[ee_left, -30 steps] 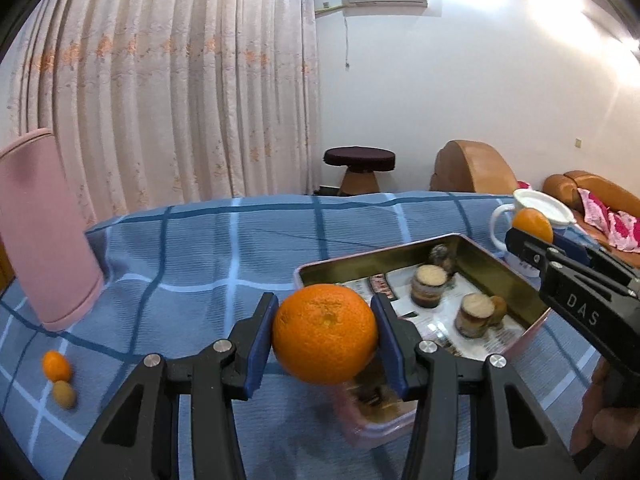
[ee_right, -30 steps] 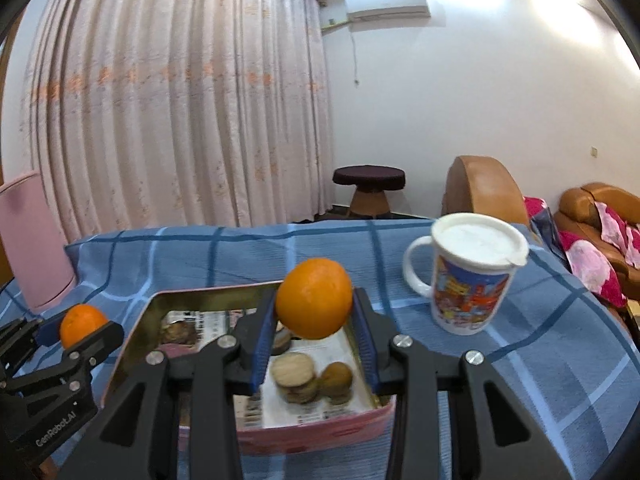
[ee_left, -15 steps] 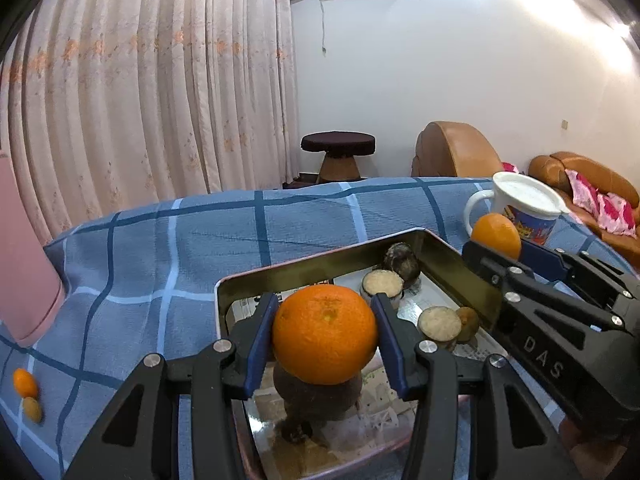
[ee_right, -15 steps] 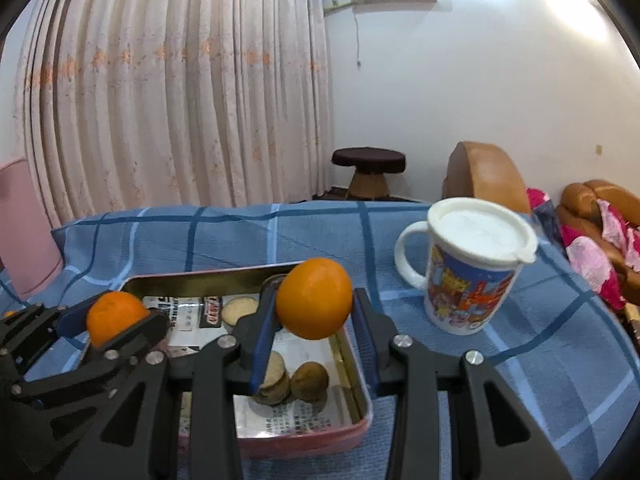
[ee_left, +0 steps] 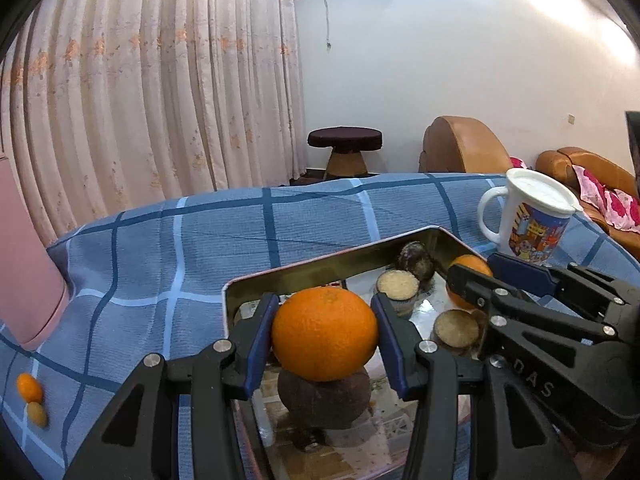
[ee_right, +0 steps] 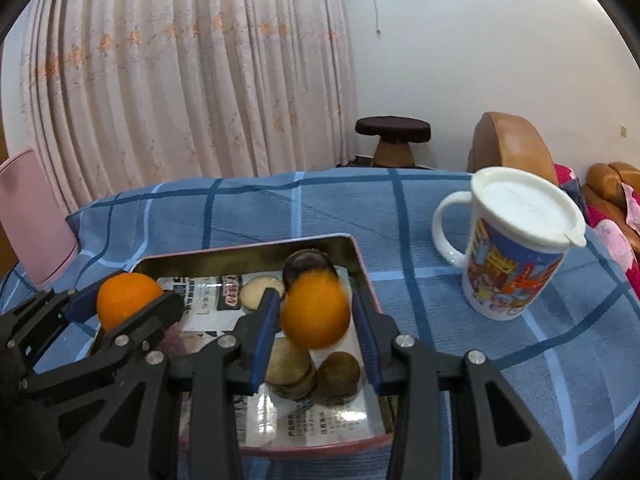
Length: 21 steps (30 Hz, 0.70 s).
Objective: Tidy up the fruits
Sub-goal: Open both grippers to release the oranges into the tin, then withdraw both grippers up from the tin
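Observation:
My left gripper is shut on a large orange and hovers over the near end of an open metal tin, just above a dark round fruit. My right gripper hangs over the tin on its right side. A second orange sits blurred between its blue pads, with a thin gap on each side. In the right wrist view, the left gripper and its orange show at the left. In the left wrist view, the right gripper shows at the right.
The tin holds round biscuits, a brown fruit and printed packets. A lidded cartoon mug stands right of the tin. A pink container stands far left, with two small kumquats on the blue checked cloth near it.
Both grippers have come over the tin from its two sides. The right orange now sits lower between its pads and is blurred. The left orange stays clamped.

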Motion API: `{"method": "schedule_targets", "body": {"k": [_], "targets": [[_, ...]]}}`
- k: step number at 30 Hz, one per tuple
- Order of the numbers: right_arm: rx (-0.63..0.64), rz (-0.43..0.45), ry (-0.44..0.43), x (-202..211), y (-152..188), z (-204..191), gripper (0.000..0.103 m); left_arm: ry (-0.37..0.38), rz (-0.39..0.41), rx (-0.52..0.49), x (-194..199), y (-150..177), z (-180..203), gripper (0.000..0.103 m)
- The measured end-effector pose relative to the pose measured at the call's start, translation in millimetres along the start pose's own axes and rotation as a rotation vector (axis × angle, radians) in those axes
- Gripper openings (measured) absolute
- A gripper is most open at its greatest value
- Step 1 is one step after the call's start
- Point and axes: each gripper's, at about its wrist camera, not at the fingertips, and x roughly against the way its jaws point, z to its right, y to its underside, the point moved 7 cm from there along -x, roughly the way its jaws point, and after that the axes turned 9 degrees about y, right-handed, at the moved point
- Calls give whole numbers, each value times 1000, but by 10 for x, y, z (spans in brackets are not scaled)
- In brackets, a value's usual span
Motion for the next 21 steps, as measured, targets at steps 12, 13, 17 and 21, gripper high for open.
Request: {"method": "schedule_targets", "body": {"k": [12, 13, 17, 21], "targets": [[-103, 68, 48, 127, -42, 185, 67, -42, 12, 20, 33, 12, -90, 69], [-127, 81, 40, 147, -64, 229, 86, -51, 17, 29, 48, 16, -112, 86], [-267, 210, -21, 362, -156, 404, 103, -91, 84, 52, 193, 4, -178, 94], [-288, 276, 24, 465, -199, 473, 103, -154, 124, 20, 284, -16, -186, 94]]}}
